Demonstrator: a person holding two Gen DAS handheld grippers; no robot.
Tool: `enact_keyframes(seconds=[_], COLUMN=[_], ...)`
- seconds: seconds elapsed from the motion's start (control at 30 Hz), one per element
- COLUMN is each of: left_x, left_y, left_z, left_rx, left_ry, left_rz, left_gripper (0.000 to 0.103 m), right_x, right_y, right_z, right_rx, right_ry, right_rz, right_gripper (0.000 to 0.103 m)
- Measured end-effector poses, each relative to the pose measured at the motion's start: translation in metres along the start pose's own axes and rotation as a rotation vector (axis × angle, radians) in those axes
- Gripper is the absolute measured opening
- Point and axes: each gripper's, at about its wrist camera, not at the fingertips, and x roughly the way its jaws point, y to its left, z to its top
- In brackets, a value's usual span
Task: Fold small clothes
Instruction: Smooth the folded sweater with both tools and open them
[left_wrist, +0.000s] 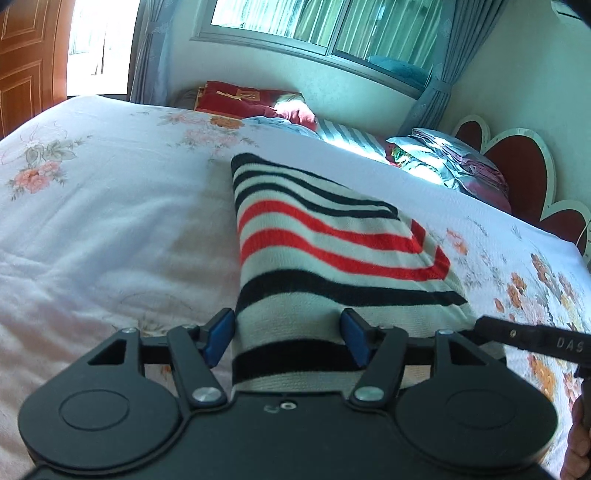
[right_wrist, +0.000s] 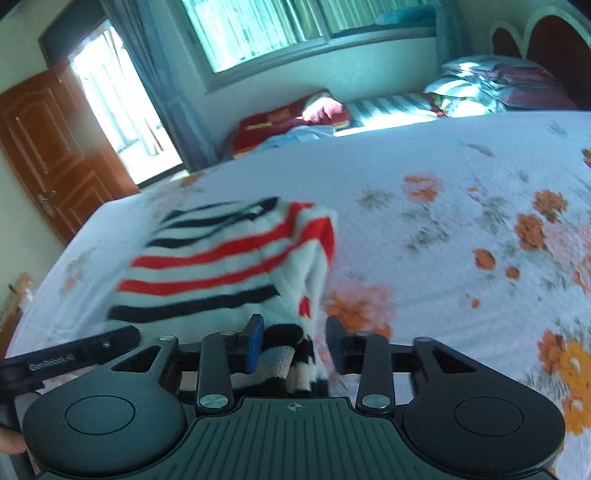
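here, left gripper (left_wrist: 288, 338) wide over striped garment (left_wrist: 314, 236) on bed (left_wrist: 110, 206); right gripper (right_wrist: 295, 347) wide, garment edge between.

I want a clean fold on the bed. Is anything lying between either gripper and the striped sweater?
Nothing visible does. The striped sweater already lies between the open jaws of the left gripper and the right gripper, on the floral bedspread.
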Motion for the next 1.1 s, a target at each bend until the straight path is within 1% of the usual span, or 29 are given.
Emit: enact_keyframes(seconds=[0.07, 0.17, 0.27, 0.33, 0.4, 0.47, 0.5, 0.53, 0.63, 0.67, 0.73, 0.77, 0.8, 0.83, 0.87, 0.93, 1.0, 1.07, 1.1], left_x=[0.001, -0.003, -0.019, -0.027, -0.025, -0.019, -0.018, -0.018, -0.021, -0.022, -0.025, -0.026, -0.028, -0.030, -0.033, -0.040, -0.045, -0.050, -0.054], left_y=[0.003, 0.002, 0.001, 0.004, 0.007, 0.011, 0.011, 0.010, 0.006, 0.006, 0.003, 0.001, -0.001, -0.004, -0.007, -0.015, -0.024, -0.033, -0.037], left_z=[-0.004, -0.006, -0.011, -0.018, -0.027, -0.034, -0.034, -0.034, -0.032, -0.031, -0.029, -0.029, -0.029, -0.029, -0.029, -0.031, -0.033, -0.036, -0.039], left_rx=[-0.007, 0.001, 0.019, 0.016, 0.006, -0.018, -0.027, -0.022, 0.003, 0.000, -0.007, -0.008, -0.009, -0.009, -0.005, 0.010, 0.020, 0.026, 0.028], left_ry=[0.001, -0.002, -0.009, -0.012, 0.014, 0.030, 0.030, 0.028, 0.025, 0.028, 0.036, 0.040, 0.039, 0.035, 0.031, 0.033, 0.048, 0.069, 0.066], left_rz=[-0.009, 0.000, -0.015, -0.015, -0.015, -0.014, -0.011, -0.006, 0.013, 0.018, 0.037, 0.051, 0.063, 0.071, 0.074, 0.099, 0.145, 0.223, 0.264], left_gripper=[0.065, 0.064, 0.061, 0.061, 0.063, 0.064, 0.064, 0.064, 0.064, 0.065, 0.075, 0.085, 0.092, 0.095, 0.101, 0.103, 0.103, 0.103, 0.103], right_x=[0.007, 0.012, -0.005, -0.022, -0.024, -0.013, -0.007, -0.005, 0.002, 0.002, 0.002, 0.002, 0.000, -0.002, -0.007, -0.019, -0.035, -0.049, -0.056], right_y=[-0.005, -0.006, 0.001, 0.003, 0.001, -0.004, -0.008, -0.010, -0.004, -0.005, -0.007, -0.007, -0.007, -0.007, -0.006, -0.006, -0.006, -0.006, -0.005], right_z=[-0.007, -0.012, -0.012, -0.020, -0.031, -0.042, -0.047, -0.048, -0.049, -0.049, -0.049, -0.048, -0.047, -0.044, -0.042, -0.039, -0.039, -0.041, -0.042], right_rx=[0.002, 0.026, -0.007, -0.019, -0.016, -0.013, 0.014, 0.036, -0.009, 0.004, 0.020, 0.020, 0.016, 0.013, 0.017, 0.035, 0.046, 0.027, 0.011], right_ry=[0.008, 0.010, -0.007, -0.021, 0.007, 0.049, 0.064, 0.063, 0.067, 0.069, 0.076, 0.082, 0.085, 0.086, 0.084, 0.064, 0.041, 0.028, 0.024], right_rz=[-0.030, -0.036, -0.025, -0.012, -0.019, -0.058, -0.052, -0.048, -0.066, -0.065, -0.062, -0.061, -0.057, -0.055, -0.055, -0.047, -0.022, -0.011, -0.010], right_gripper=[0.028, 0.028, 0.029, 0.029, 0.029, 0.029, 0.029, 0.029, 0.029, 0.029, 0.029, 0.030, 0.030, 0.031, 0.032, 0.038, 0.043, 0.054, 0.056])
